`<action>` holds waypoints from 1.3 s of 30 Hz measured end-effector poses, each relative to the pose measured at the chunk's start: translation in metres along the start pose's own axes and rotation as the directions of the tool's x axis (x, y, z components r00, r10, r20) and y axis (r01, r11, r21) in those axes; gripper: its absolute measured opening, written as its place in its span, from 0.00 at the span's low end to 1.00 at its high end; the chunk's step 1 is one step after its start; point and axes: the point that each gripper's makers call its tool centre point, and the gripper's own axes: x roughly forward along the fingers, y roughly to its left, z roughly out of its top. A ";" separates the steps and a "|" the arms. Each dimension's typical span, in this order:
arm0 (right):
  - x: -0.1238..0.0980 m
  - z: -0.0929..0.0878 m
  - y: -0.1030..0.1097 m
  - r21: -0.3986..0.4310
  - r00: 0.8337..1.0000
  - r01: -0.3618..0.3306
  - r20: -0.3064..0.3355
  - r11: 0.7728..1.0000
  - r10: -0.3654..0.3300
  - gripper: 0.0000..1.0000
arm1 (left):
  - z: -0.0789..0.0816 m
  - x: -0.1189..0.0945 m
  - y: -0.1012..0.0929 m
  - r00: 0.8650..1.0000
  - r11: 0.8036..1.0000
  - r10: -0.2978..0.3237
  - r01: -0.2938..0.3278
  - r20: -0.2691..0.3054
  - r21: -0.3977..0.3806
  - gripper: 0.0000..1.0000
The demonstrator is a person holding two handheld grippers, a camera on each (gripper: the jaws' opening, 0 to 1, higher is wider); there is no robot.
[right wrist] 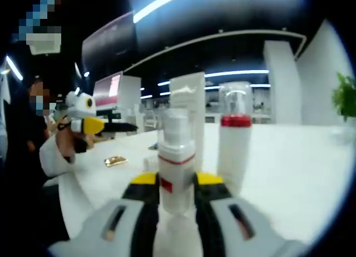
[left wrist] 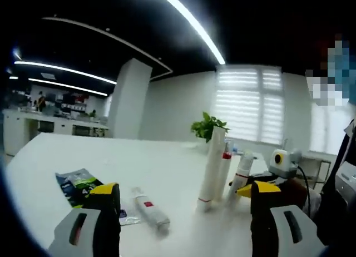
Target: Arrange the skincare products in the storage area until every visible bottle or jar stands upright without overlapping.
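My right gripper [right wrist: 177, 184] is shut on a small white pump bottle [right wrist: 176, 157] with a red band, held upright on the white table [right wrist: 300, 157]. Just behind it stand a tall white tube [right wrist: 187, 101] and a clear-capped bottle [right wrist: 235, 140] with a red collar. The left gripper view has the same three in a row: tube [left wrist: 211, 168], red-collared bottle [left wrist: 225, 168] and small bottle [left wrist: 241, 178], with the right gripper [left wrist: 278, 167] beside them. A white tube with a red label [left wrist: 150, 209] lies flat. My left gripper [left wrist: 183, 191] is open above the table, holding nothing.
A dark green and black sachet [left wrist: 78, 184] lies flat near my left jaw. A small gold item [right wrist: 115, 161] lies on the table near a person's sleeve [right wrist: 53, 157]. A potted plant [left wrist: 208, 126] stands behind the tube. The table [left wrist: 67, 151] stretches far to the left.
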 end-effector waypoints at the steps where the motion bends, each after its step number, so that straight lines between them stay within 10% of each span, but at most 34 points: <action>1: -0.001 0.000 -0.002 0.002 1.000 0.005 0.001 1.000 -0.005 0.22 | 0.000 0.000 0.001 1.000 1.000 0.006 -0.006 -0.001 0.003 1.00; 16: -0.012 -0.007 -0.023 0.013 0.998 0.057 -0.010 0.998 -0.056 0.22 | 0.011 -0.008 0.003 0.993 0.982 0.091 -0.101 0.072 0.157 1.00; 39: -0.019 -0.016 -0.034 0.003 0.998 0.051 -0.047 0.999 -0.051 0.22 | 0.020 -0.012 -0.023 0.987 0.963 0.013 -0.055 0.159 0.263 1.00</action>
